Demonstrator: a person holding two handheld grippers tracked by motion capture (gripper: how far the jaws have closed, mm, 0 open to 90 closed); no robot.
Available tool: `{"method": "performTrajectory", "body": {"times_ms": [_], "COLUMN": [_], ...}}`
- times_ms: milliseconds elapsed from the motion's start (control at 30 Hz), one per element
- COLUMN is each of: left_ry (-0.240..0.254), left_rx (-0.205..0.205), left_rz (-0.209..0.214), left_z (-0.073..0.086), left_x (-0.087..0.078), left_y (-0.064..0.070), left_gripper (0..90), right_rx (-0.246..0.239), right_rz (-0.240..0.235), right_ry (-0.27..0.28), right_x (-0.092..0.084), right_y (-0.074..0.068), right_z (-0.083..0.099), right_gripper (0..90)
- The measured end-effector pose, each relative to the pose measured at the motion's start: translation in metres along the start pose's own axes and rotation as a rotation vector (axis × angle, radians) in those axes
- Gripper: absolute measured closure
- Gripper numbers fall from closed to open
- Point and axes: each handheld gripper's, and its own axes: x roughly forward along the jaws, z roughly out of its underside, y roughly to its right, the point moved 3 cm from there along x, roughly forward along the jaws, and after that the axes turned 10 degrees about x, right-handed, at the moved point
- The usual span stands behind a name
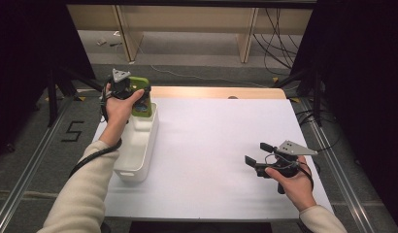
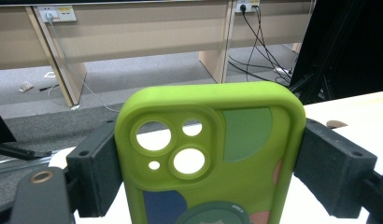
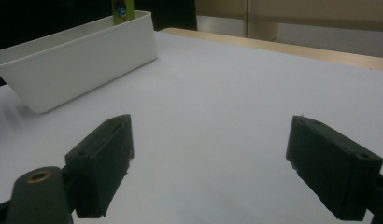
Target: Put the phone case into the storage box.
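We are working at a white table (image 1: 211, 145) with a wooden strip along its far edge, grey floor and pale desk panels with trailing cables beyond it. Nearest to us, at about four o'clock on the table, our right gripper (image 1: 259, 158) is hovering low over bare surface, pointing toward nine o'clock; in the right gripper view its jaws are standing well apart with nothing between them, so we are probably keeping it parked out of the way while the other hand works. Farther out, from about eight to ten o'clock, the white plastic bin (image 1: 139, 160) is lying lengthwise along the left edge, within easy reach for dropping things in. At its far end, around ten o'clock, our left gripper (image 1: 134, 94) is holding the green phone case (image 2: 213, 154) upright above the bin's far corner. The left gripper view is showing the case's camera cutouts facing us and both black jaws pressing on its two long sides, a grip across the narrow width that is keeping it vertical, likely so it can slide down into the bin edge first.
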Motion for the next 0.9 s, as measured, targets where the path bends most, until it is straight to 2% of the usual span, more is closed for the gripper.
{"method": "performTrajectory", "body": {"times_ms": [900], "left_ry": [-0.031], "left_rx": [-0.002], "left_rz": [-0.003], "left_z": [0.0066], "left_x": [0.0103], "left_y": [-0.0014], "left_gripper": [16.1], "right_rx": [-0.001], "right_rz": [0.0], "right_ry": [-0.003], "right_x": [0.0001], "right_y": [0.0002], "right_z": [0.0002], "right_gripper": [15.9]}}
